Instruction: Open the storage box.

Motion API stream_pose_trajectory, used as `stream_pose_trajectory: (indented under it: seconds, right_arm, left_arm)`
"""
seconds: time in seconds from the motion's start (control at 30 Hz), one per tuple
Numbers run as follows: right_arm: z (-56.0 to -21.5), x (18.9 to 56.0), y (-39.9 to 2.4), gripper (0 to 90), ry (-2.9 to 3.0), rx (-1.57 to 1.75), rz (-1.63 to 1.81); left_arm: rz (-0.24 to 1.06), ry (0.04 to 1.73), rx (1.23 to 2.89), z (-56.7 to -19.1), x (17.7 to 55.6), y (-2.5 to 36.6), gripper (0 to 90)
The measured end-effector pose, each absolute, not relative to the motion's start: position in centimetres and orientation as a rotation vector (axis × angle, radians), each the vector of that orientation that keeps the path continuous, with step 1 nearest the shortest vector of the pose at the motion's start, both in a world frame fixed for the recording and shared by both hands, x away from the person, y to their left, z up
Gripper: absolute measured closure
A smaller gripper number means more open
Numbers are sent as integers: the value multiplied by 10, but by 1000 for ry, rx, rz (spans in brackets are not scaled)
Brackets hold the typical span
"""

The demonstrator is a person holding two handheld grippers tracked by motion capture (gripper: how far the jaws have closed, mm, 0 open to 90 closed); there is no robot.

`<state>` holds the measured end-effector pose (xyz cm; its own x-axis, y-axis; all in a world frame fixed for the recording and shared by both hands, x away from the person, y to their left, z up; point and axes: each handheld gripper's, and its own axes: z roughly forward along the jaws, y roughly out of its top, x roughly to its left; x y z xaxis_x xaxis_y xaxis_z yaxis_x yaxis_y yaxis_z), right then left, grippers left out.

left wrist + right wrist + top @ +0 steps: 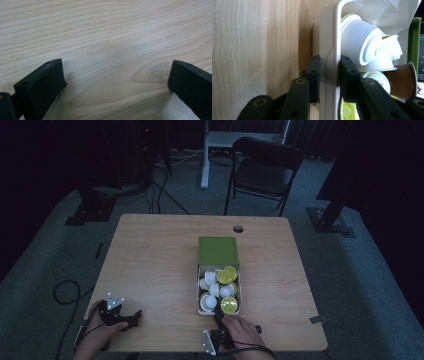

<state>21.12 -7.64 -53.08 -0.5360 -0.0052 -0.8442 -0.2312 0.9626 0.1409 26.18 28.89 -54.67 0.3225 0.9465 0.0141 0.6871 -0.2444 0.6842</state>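
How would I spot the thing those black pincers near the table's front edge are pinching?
On the wooden table, right of centre, a green sleeve lies flat. Sliding out of it toward the person is a white tray of coffee pods; the right gripper clamps its near wall. It is the table's sole white container.

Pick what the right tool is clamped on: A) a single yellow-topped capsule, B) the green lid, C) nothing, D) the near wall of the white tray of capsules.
D: in the right gripper view the right tool has one jaw outside and one inside the white tray, pressing its wall.
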Motion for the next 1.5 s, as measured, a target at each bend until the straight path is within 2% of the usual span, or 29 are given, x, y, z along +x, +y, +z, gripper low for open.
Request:
stream_pose_trajectory:
  seconds: [0.17,0.33,0.67,0.77,0.93,1.1,1.3,1.5]
  right_arm:
    - [-529,208,-77,708,2125,-189,279]
    - [-523,203,-76,627,2157,-182,320]
    - [-498,195,-74,534,2185,-133,449]
    - [-488,199,-76,511,2172,-100,483]
    - [-475,208,-83,421,2146,2,537]
    - [-465,216,-91,394,2123,103,590]
    - [-445,234,-113,300,2021,362,731]
    - [-435,242,-128,284,1958,472,794]
  left_arm:
    - [584,1434,2016,-547,262,289,9]
    - [584,1434,2016,-547,262,289,9]
    - [584,1434,2016,-547,262,289,9]
    - [583,1434,2016,-547,262,289,9]
    - [584,1434,2016,-547,262,289,9]
    - [584,1434,2016,-547,262,289,9]
    - [584,1434,2016,-547,262,289,9]
    - [584,1434,2016,-547,262,289,9]
